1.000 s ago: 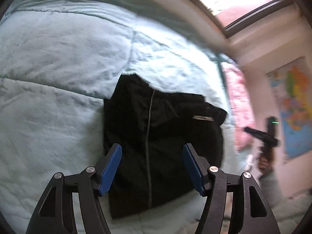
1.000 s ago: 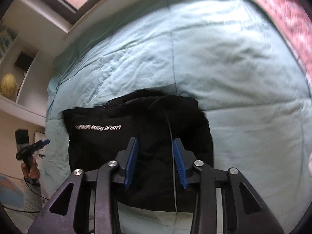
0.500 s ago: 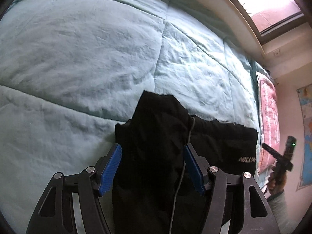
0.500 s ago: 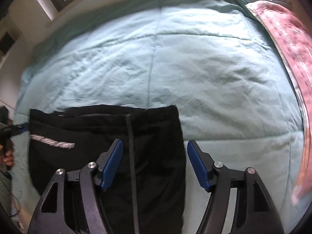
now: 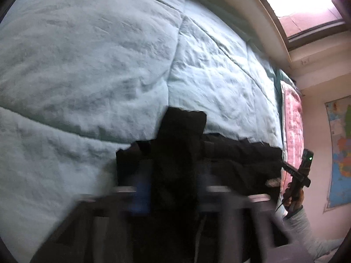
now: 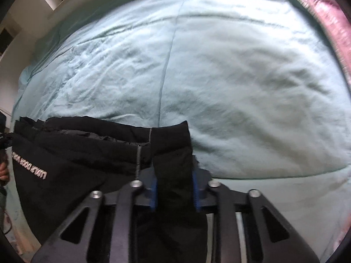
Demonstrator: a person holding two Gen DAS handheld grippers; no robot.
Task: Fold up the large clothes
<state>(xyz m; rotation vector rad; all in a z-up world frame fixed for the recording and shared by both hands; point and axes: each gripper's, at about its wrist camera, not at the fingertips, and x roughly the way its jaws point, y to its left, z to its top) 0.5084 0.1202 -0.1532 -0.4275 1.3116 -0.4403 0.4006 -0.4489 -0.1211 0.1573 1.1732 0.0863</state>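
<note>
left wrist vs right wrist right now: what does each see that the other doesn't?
Left wrist only: the wall map, the bright window, and the right gripper seen from outside in a hand, too far to read its jaws there. The left gripper is motion-blurred, with black cloth between its fingers.

Right wrist only: white lettering on the black jacket, a zipper pull, and the right gripper's blue pads pressing a fold of jacket.

Both: jacket on the light green quilt, pink fabric at its edge.
</note>
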